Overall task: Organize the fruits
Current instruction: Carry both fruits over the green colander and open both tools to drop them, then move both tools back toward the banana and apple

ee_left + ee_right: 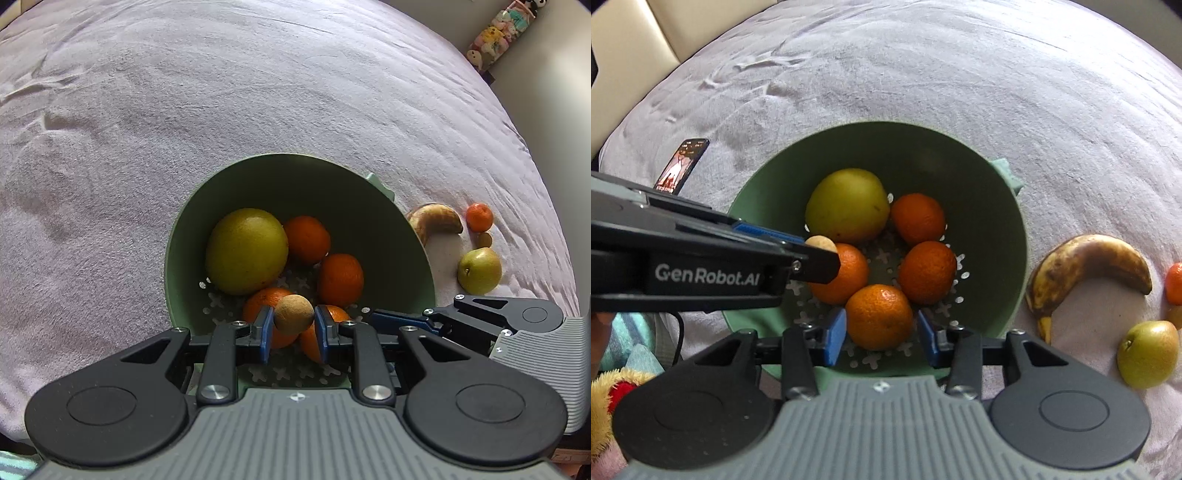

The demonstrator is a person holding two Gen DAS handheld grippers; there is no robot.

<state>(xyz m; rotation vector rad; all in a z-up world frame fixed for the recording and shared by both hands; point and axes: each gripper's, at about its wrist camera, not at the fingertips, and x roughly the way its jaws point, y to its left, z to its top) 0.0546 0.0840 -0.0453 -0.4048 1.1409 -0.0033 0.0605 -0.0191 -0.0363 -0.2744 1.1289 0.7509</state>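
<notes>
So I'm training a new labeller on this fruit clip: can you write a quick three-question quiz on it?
1. True or false: the left gripper grips a small tan round fruit above the green bowl.
2. How many oranges lie in the bowl?
3. Which fruit outside the bowl lies nearest its rim: A) spotted banana, B) green apple, C) a lemon?

Key
1. True.
2. Four, beside a large yellow-green fruit.
3. A.

The right gripper is open around the nearest orange.

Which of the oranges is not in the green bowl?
The small orange on the blanket beyond the banana; the other four sit inside the green bowl.
</notes>
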